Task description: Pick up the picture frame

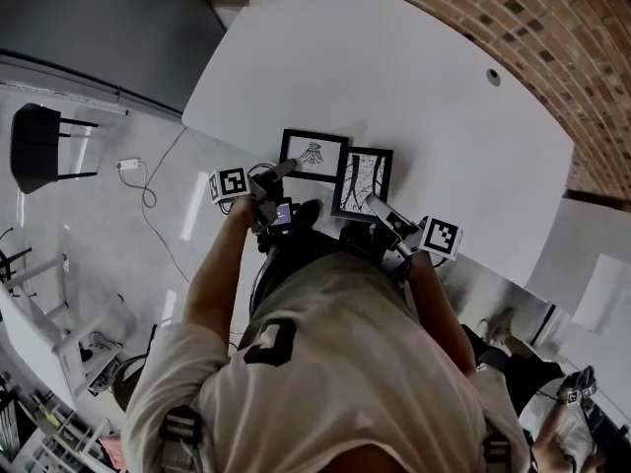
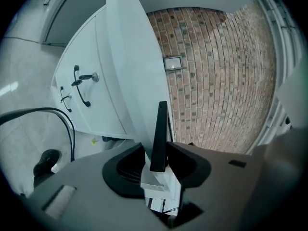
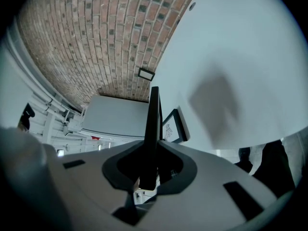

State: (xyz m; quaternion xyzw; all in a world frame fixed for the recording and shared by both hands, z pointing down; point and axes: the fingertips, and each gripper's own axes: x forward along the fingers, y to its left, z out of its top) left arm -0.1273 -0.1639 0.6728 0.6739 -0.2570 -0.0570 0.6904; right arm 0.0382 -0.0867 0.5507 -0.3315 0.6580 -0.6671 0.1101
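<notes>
Two black picture frames lie side by side at the near edge of the white table (image 1: 424, 97). My left gripper (image 1: 283, 171) is at the near edge of the left picture frame (image 1: 314, 156). In the left gripper view that frame's black edge (image 2: 159, 134) stands on end between the jaws, which are shut on it (image 2: 159, 153). My right gripper (image 1: 374, 204) holds the near edge of the right picture frame (image 1: 362, 181). In the right gripper view its thin black edge (image 3: 153, 124) is pinched between the shut jaws (image 3: 150, 153), and the left picture frame (image 3: 173, 125) shows beyond it.
A brick wall (image 1: 532, 28) runs behind the table, which has a round hole (image 1: 493, 77) near its far edge. On the floor at left stand a black chair (image 1: 35, 146) and a trailing cable (image 1: 148, 190). A white cabinet (image 2: 91, 90) shows in the left gripper view.
</notes>
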